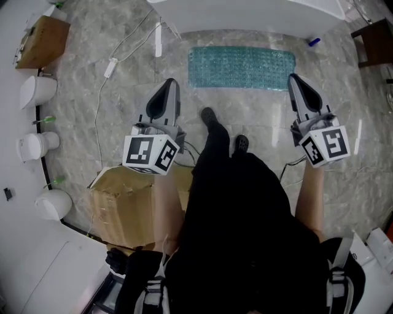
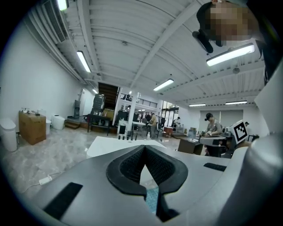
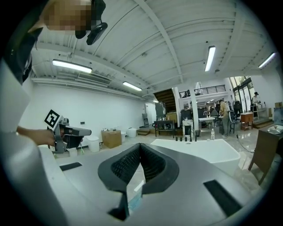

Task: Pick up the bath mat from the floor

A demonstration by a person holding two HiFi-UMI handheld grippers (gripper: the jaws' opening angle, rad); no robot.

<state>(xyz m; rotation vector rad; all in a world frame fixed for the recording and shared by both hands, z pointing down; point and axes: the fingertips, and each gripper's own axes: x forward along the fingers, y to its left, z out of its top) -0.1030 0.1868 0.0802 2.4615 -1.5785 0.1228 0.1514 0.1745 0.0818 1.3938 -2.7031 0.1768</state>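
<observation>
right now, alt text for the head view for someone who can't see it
Seen from above, a person holds a left gripper and a right gripper out in front, both shut and empty, short of a teal bath mat lying flat on the grey marbled floor beside a white bathtub.

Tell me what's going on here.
A person stands on the grey marbled floor with a pair of tongs in each hand. The left tongs and the right tongs are both shut and empty, held above the floor. The teal bumpy rectangular bath mat lies flat ahead of the person's feet, beside the white bathtub, and nothing is touching it.
</observation>
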